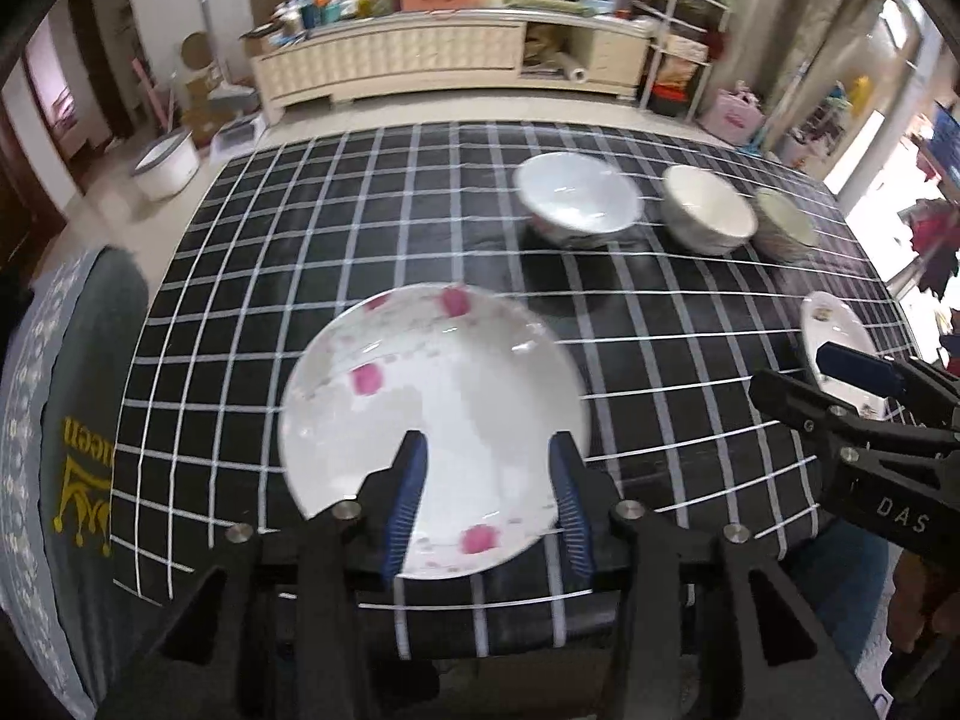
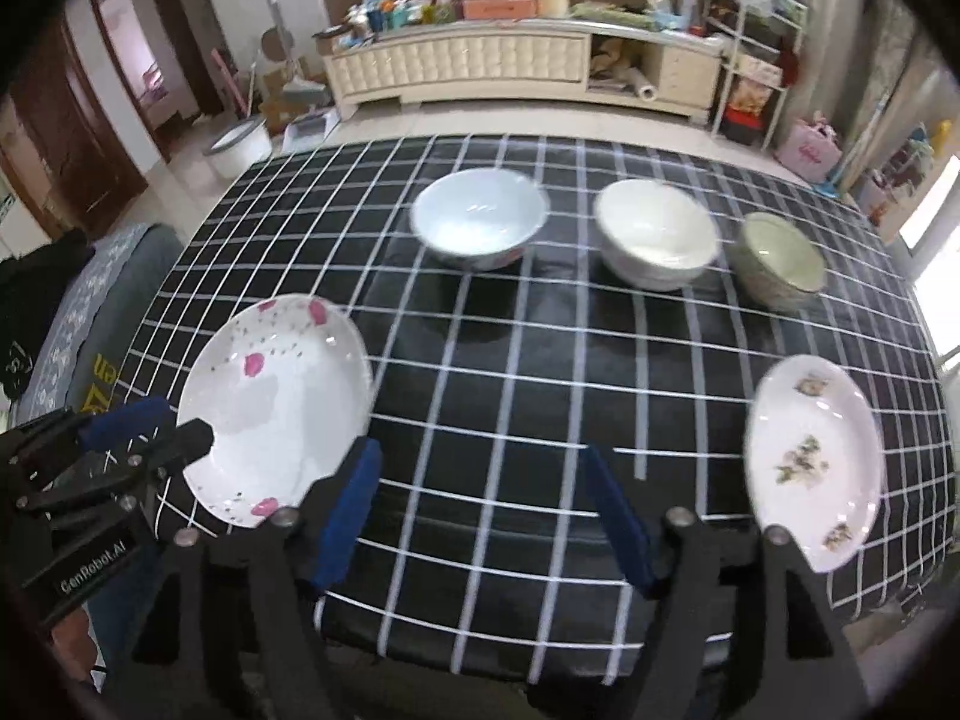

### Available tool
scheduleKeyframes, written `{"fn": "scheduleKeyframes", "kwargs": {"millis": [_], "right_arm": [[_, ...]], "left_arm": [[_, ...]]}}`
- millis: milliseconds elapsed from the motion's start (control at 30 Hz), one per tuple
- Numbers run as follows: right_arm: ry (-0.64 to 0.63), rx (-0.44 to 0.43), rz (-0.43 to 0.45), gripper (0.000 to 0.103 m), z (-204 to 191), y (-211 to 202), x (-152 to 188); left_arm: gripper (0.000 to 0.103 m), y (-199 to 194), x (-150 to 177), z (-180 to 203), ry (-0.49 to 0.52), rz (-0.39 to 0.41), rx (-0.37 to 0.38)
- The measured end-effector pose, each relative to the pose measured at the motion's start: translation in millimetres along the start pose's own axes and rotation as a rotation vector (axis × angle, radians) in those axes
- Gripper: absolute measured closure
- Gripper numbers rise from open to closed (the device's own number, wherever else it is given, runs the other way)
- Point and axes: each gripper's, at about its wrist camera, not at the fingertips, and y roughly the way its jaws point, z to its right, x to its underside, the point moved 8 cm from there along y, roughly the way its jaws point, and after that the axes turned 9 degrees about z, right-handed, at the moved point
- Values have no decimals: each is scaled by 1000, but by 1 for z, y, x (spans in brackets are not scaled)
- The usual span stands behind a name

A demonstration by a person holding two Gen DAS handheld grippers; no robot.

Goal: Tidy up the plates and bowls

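A white plate with pink flowers (image 1: 432, 420) (image 2: 276, 408) lies at the front left of the black checked table (image 2: 510, 360). My left gripper (image 1: 486, 450) is open above its near part; it also shows in the right wrist view (image 2: 150, 426). A white plate with brown flowers (image 2: 813, 456) (image 1: 840, 348) lies at the front right. My right gripper (image 2: 480, 462) is open and empty above the bare cloth between the plates; it shows in the left wrist view (image 1: 840, 372). Three bowls stand in a row behind: bluish-white (image 2: 480, 225), white (image 2: 657, 234), greenish (image 2: 780, 258).
A grey cushioned seat (image 1: 60, 450) stands left of the table. A white bucket (image 1: 165, 162) is on the floor at the far left. A cluttered cream cabinet (image 2: 510, 60) and a rack (image 2: 756, 60) stand behind the table.
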Motion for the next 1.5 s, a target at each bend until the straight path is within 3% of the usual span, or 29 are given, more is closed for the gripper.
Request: {"fn": "scheduleKeyframes", "kwargs": {"millis": [433, 667, 733, 1267, 1500], "right_arm": [[107, 115, 29, 17, 105, -43, 18], [147, 195, 23, 16, 165, -53, 28], [161, 198, 14, 16, 181, -53, 31], [245, 261, -69, 17, 283, -8, 51], [253, 269, -120, 17, 307, 19, 68]], "left_arm": [[56, -7, -22, 125, 148, 44, 138], [56, 4, -28, 187, 212, 27, 190], [49, 9, -30, 206, 228, 20, 199], [48, 90, -34, 294, 292, -98, 256], [48, 133, -22, 315, 331, -168, 248]]}}
